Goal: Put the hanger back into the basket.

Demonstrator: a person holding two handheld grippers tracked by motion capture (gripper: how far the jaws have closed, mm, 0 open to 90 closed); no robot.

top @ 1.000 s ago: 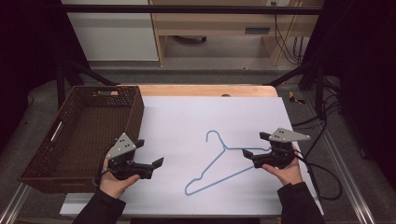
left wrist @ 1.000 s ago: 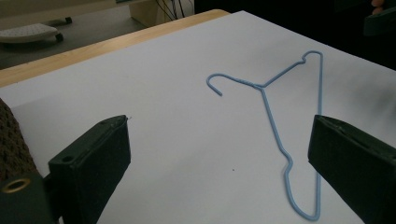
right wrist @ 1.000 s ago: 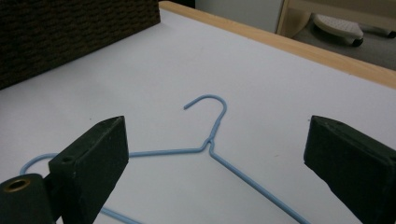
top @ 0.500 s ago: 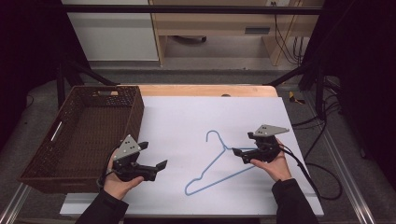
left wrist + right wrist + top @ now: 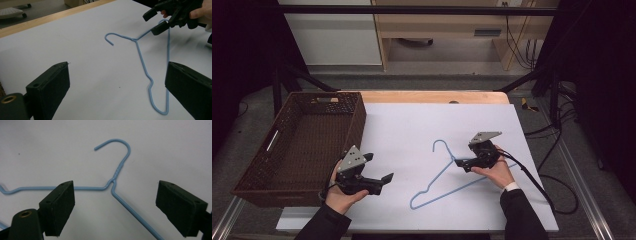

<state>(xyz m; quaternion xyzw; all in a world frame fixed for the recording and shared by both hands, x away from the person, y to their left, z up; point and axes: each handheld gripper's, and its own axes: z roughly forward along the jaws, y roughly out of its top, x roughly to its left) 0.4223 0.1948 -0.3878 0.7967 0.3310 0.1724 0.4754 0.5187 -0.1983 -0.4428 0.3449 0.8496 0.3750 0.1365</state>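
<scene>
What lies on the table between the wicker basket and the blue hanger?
In the high view, the left gripper hangs between basket and hanger; beneath is bare white table.

The person wears dark sleeves on both forearms; at the right wrist a narrow white cuff edge shows beneath the sleeve. Each hand carries a black two-jaw tool. The left gripper [image 5: 378, 168] has a grey three-cornered plate on top of its black body, and its fingers [image 5: 48, 86] are thick, flat-faced black blocks with small round holes near their edges; a brass-coloured ring sits at the base of one. The right gripper [image 5: 461, 163] bears the same grey plate, and a black cable [image 5: 532, 181] trails from it. Its fingers [image 5: 58, 206] are matching black blocks with small screw holes and a brass-coloured eyelet at the base.
</scene>
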